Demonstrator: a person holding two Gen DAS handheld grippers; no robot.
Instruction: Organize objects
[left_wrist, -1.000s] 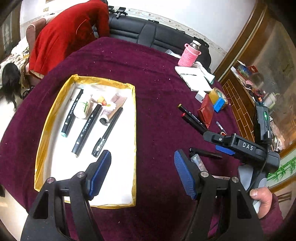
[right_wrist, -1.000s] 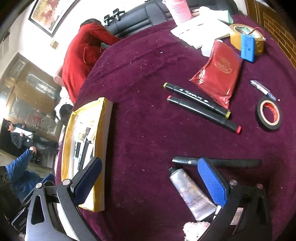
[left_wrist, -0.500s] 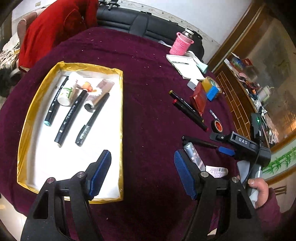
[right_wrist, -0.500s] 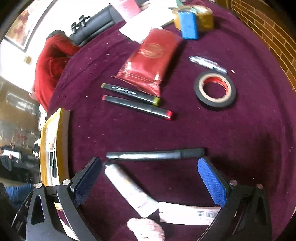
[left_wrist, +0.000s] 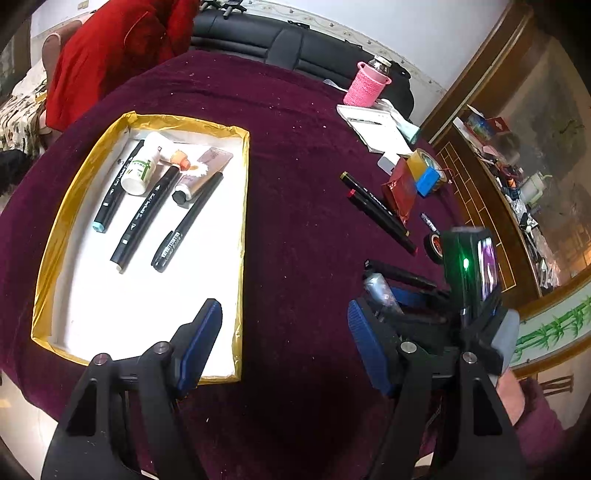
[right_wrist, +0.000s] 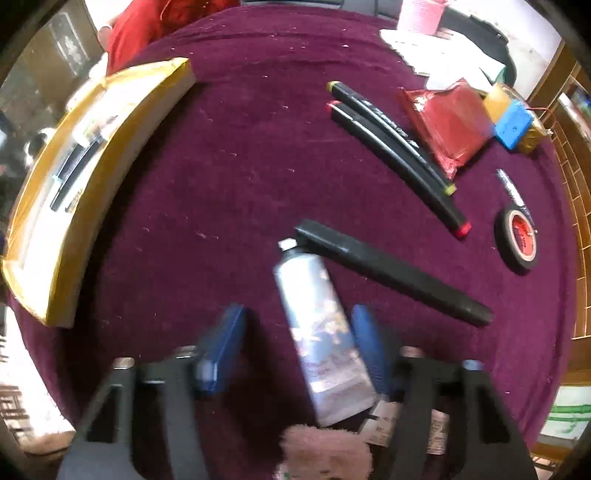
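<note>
Two black markers (right_wrist: 399, 147) and a tape roll (right_wrist: 517, 236) lie beyond my right gripper (right_wrist: 295, 347), whose half-open jaws straddle the silver tube (right_wrist: 317, 325) touching a black pen (right_wrist: 395, 273); my left gripper (left_wrist: 284, 339) gapes empty beside the gold-rimmed tray (left_wrist: 242, 236).

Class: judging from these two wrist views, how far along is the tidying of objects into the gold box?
Done: three pens, a bottle and a tube lie in the box. In hand: the right gripper, open, straddles the silver tube. Left: the black pen and two markers on the cloth. The left gripper is open.
</note>
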